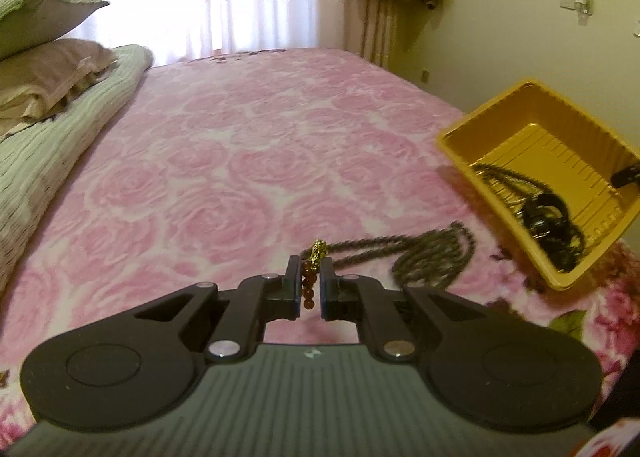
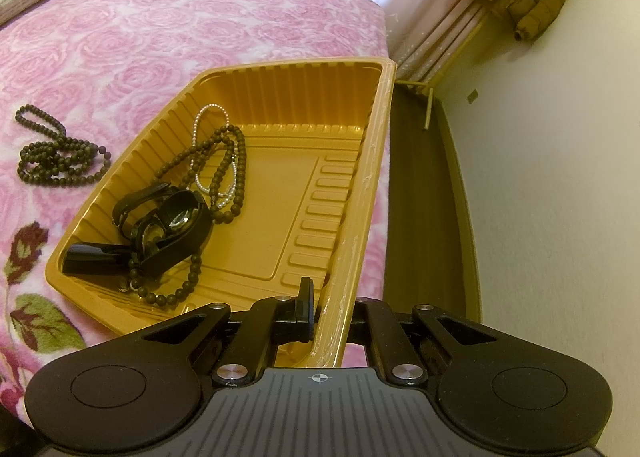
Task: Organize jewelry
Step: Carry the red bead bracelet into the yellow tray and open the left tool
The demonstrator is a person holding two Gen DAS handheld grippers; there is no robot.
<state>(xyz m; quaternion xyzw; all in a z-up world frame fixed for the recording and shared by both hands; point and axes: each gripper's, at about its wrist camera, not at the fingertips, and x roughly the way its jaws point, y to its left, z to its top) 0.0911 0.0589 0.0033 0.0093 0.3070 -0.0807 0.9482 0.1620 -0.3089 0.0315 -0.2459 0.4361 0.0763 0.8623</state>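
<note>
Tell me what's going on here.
A person is sorting jewelry on a bed with two handheld grippers. The left gripper has its jaws shut on a bracelet of amber beads with a gold charm. The right gripper clamps the rim of a yellow tray, tilting it. The tray already holds a watch, dark beads and pearls. One dark necklace lies on the bed beside the tray.
</note>
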